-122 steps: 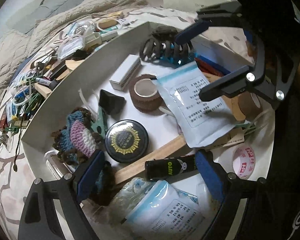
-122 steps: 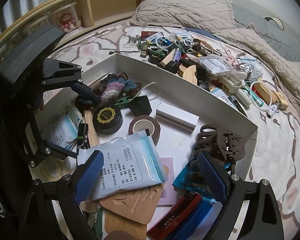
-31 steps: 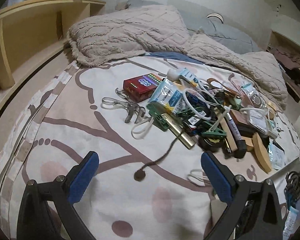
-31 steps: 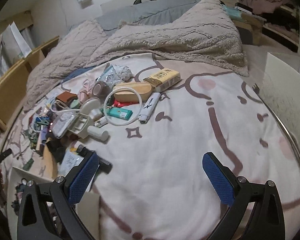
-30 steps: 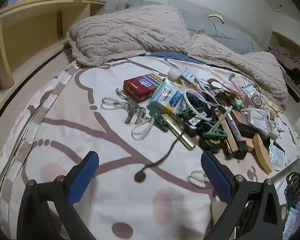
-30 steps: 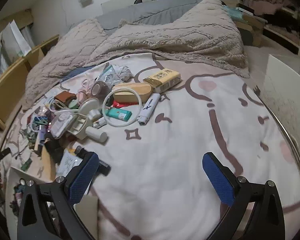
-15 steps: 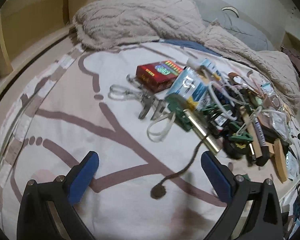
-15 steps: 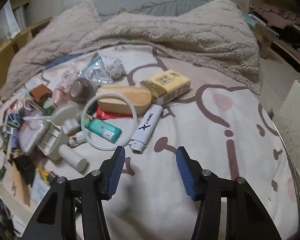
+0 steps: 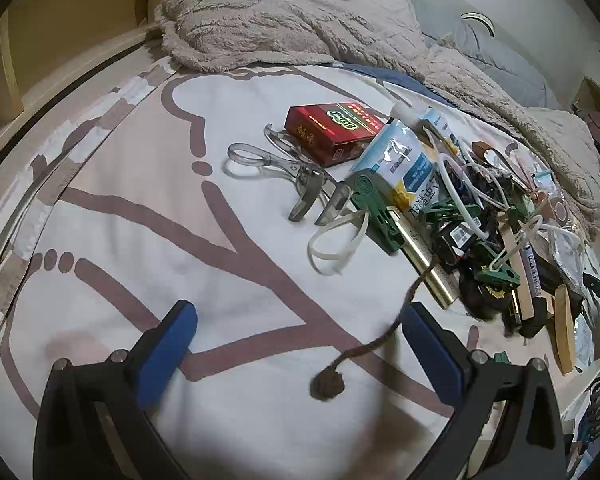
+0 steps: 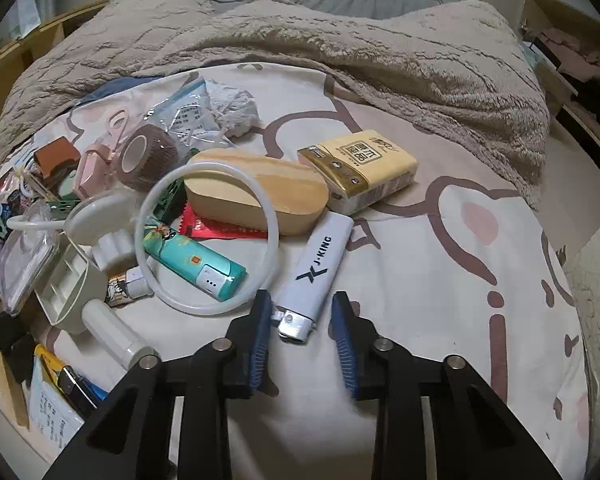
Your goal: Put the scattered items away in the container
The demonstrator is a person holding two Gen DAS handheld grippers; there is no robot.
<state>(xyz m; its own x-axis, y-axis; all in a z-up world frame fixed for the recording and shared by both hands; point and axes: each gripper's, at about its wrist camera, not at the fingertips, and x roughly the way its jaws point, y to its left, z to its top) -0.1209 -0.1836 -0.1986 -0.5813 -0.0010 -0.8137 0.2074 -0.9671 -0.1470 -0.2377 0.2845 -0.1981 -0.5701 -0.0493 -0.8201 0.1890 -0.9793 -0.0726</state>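
Note:
In the right wrist view a white lighter (image 10: 316, 272) marked J-KING lies on the bedsheet beside a wooden oval block (image 10: 256, 196). My right gripper (image 10: 302, 340) straddles the lighter's metal end. Its jaws are closing, and a small gap shows on each side, so the pads are off it. My left gripper (image 9: 298, 350) stands open low over the sheet. The round end of a brown cord (image 9: 326, 386) lies between its fingers, untouched. A corner of the white container (image 9: 592, 384) shows at the lower right of the left wrist view.
Near the left gripper lie a red box (image 9: 332, 132), clear scissors (image 9: 276, 164), a blue-white pouch (image 9: 400, 160), a gold tube (image 9: 428, 268). By the lighter lie a white ring (image 10: 208, 236), a teal device (image 10: 196, 260), a yellow tissue pack (image 10: 360, 168). A fluffy blanket (image 10: 340, 48) lies behind.
The right gripper has closed in on the white lighter and its jaws have narrowed from wide to close around the metal end. The left gripper has sunk toward the sheet near the cord's end.

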